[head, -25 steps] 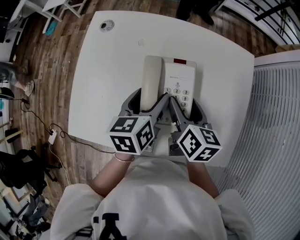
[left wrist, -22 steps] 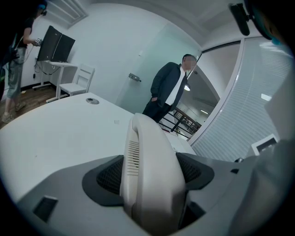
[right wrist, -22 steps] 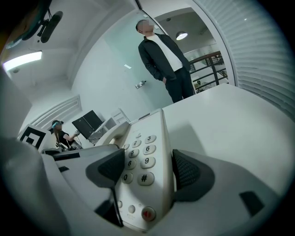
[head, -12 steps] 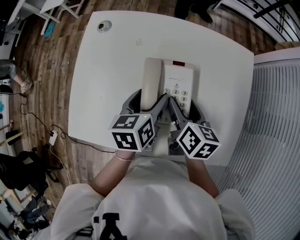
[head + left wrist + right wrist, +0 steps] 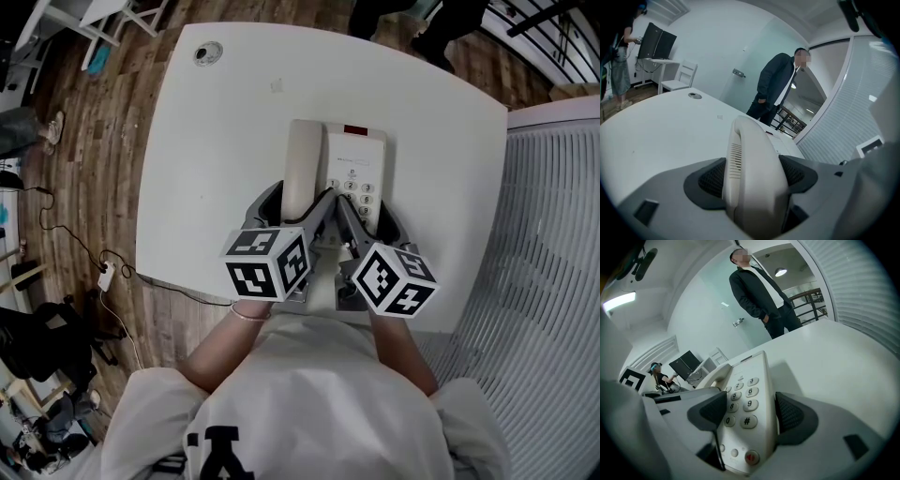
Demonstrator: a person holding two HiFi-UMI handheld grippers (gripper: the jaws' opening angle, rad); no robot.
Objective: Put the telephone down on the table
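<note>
The left hand-held gripper is clasping the handset, the right hand-held gripper is gripping the keypad end of the telephone; the telephone is lying lengthwise near-to-far, toward the right-middle of the white bench, handset along its left side

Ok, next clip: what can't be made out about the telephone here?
Head view: the left gripper and right gripper cover the near end of the telephone, so contact with the table cannot be told.
Head view: print above the keys is too small.
Right gripper view: a gripper pad hides the left column of keys.
Left gripper view: the handset hides the rest of the telephone.
</note>
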